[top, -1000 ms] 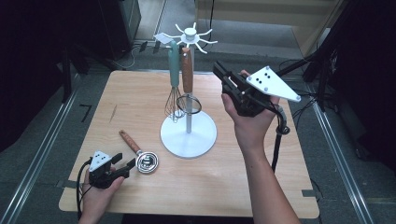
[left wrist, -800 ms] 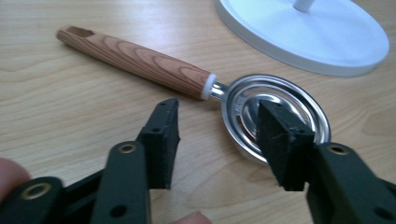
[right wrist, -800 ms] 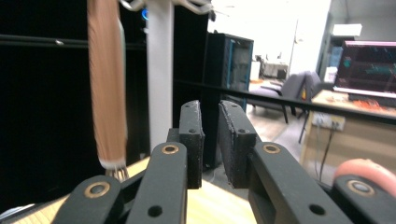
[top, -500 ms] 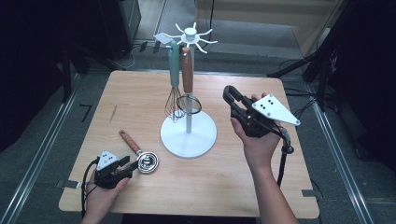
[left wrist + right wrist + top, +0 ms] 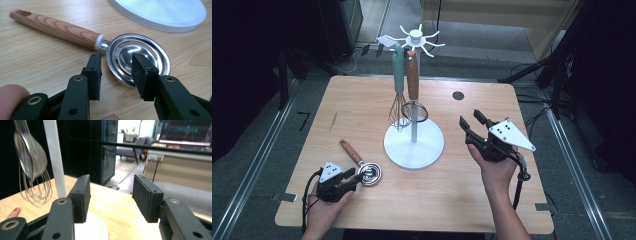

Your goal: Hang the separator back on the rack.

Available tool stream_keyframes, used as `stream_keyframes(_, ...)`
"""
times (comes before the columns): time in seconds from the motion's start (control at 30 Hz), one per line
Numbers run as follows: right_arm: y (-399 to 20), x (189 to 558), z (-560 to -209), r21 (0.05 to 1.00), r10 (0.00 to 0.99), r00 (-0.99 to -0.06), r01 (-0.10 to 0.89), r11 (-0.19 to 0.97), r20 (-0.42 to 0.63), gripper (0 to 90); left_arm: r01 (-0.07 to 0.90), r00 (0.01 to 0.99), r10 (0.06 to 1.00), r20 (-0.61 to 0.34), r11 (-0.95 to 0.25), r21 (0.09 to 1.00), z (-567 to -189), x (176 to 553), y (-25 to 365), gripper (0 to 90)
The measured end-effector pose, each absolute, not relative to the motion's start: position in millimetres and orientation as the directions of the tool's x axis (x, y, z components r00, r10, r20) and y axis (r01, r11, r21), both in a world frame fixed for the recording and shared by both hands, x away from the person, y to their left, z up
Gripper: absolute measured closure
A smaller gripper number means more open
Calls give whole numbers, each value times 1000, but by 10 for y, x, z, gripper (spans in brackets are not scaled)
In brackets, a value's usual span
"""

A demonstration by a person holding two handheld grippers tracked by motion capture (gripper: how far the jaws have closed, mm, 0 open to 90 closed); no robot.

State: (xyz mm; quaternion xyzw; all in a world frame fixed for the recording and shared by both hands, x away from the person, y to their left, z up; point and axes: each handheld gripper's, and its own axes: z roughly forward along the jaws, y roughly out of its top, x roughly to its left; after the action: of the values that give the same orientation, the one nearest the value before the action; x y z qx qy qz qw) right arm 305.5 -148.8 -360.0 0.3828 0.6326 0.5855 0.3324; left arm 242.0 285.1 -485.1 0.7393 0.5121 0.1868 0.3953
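Observation:
A metal slotted spoon with a wooden handle (image 5: 351, 152) lies flat at the table's front left. My left gripper (image 5: 358, 176) rests low beside it. In the left gripper view its jaws (image 5: 118, 67) straddle the near rim of the spoon's bowl (image 5: 147, 50); they have just been closing, with gaps still beside both pads. My right gripper (image 5: 471, 120) is held above the table to the right of the white stand (image 5: 414, 145). Its jaws (image 5: 111, 195) have just been opening and hold nothing. A teal-handled whisk (image 5: 398, 95) and a wooden-handled strainer (image 5: 413, 105) hang from the stand.
The stand's round base (image 5: 160, 12) lies just beyond the spoon. Its pole (image 5: 53, 157) and the hanging strainer (image 5: 30, 157) are to the left ahead of my right gripper. A small dark disc (image 5: 458, 95) marks the wooden table (image 5: 357, 107) at the back right.
The right hand has come down and nearer the table's front, and its jaws have spread apart. The left gripper has stayed by the spoon, its jaws narrower.

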Motion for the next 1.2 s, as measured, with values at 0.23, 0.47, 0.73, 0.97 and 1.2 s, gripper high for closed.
stream_keyframes(0.23,-1639,2907,-3957,987,876,-475,161,-4,81,384,604,446,887,-120,-199,772,-4877,2421,2814,654)
stream_keyframes(0.47,-1721,2815,-4313,982,883,-466,188,32,60,375,619,435,890,-137,-186,763,-4890,2434,2810,631)
stream_keyframes(0.73,-1659,2557,-4580,971,860,-502,238,38,90,393,622,430,896,-112,-204,755,-4892,2383,2773,648)
stream_keyframes(0.97,-1553,2422,-4683,959,845,-525,277,54,104,415,629,438,892,-114,-214,747,-4888,2307,2755,661)
stream_keyframes(1.2,-1378,2460,-4712,948,829,-543,315,51,136,438,627,456,883,-109,-232,744,-4896,2254,2714,658)
